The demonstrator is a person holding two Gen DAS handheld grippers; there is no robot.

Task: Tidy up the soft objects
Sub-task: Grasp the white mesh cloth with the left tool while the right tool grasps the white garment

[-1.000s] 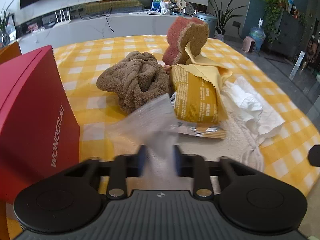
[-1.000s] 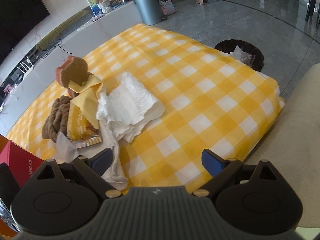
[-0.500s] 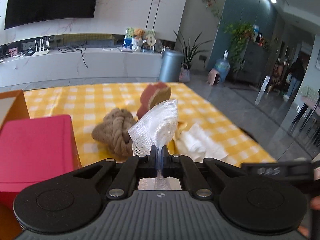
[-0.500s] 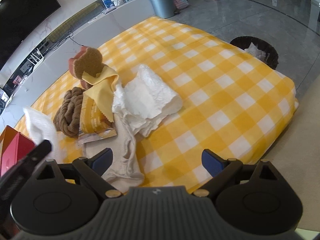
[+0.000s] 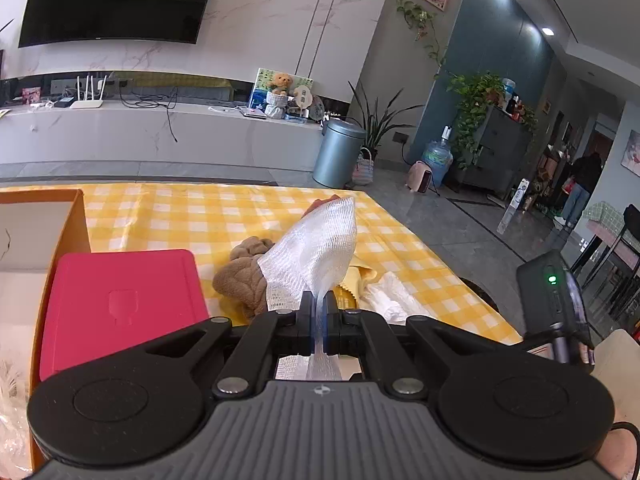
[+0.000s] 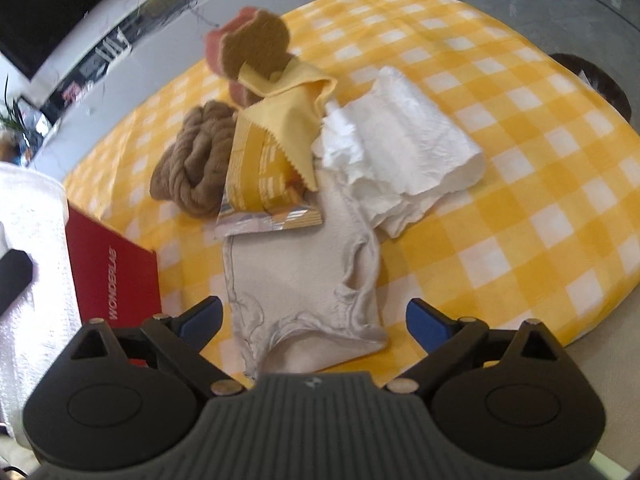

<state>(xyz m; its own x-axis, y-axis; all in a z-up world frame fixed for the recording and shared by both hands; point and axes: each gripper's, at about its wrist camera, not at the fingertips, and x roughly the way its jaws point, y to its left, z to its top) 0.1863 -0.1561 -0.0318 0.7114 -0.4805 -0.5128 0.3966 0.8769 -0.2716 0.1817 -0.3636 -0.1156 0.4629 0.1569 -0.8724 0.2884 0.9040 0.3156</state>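
Left gripper (image 5: 319,322) pinching white mesh cloth (image 5: 316,252), carrying; orange box (image 5: 76,216) at nine o'clock likely next. Right gripper (image 6: 314,318) hovering spread.

Grey bin (image 5: 338,153) beside potted plant (image 5: 378,128)

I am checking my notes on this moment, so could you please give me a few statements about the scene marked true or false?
1. The left gripper is shut on the gauze. True.
2. The right gripper holds the beige cloth. False: its fingers are wide open above it.
3. The yellow cloth drapes over the packet. True.
4. The paper towels lie in the red box. False: they lie on the checked tablecloth.
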